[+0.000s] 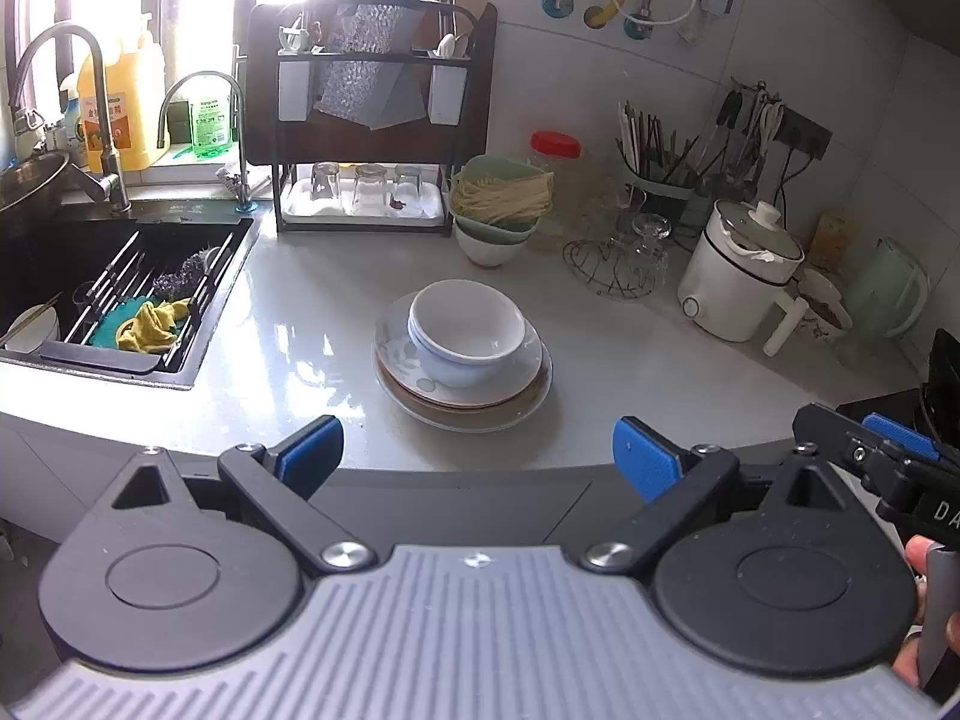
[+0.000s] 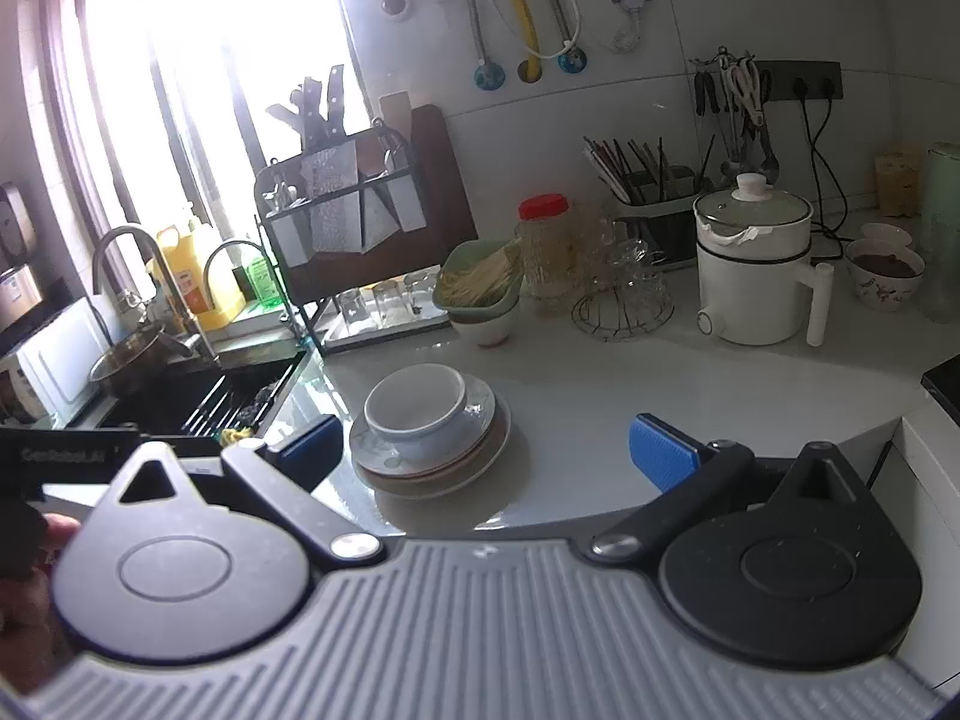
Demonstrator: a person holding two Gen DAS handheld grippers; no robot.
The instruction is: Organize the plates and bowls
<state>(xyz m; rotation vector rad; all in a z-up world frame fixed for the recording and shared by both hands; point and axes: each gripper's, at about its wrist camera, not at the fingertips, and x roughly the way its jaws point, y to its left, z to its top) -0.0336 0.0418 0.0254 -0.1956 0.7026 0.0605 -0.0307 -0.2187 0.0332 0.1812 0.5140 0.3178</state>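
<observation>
We hold our left gripper (image 1: 477,450) back over the near edge of the countertop (image 1: 630,360), its blue pads (image 1: 645,456) spread wide with nothing between them. From it, the stack of plates (image 1: 462,387) sits at twelve o'clock, just ahead of the gap and apart from both fingers. White bowls (image 1: 465,324), nested one in another, rest on top of the plates, touching the uppermost one.

Our right gripper (image 2: 486,450) is likewise wide and empty. Seen from it, the plates (image 2: 432,456) and bowls (image 2: 417,405) lie at about eleven o'clock, nearer its left finger, which they do not touch.

Around the stack: the sink (image 1: 114,294) with a yellow cloth (image 1: 153,324) lies at nine o'clock, the dish rack (image 1: 366,120) with upturned glasses at eleven, a green bowl of noodles (image 1: 501,198) at twelve, and a white electric pot (image 1: 741,276) at two. In the left wrist view the right gripper (image 1: 888,462) shows at the right edge, with a person's fingers (image 1: 915,552) beneath it.
</observation>
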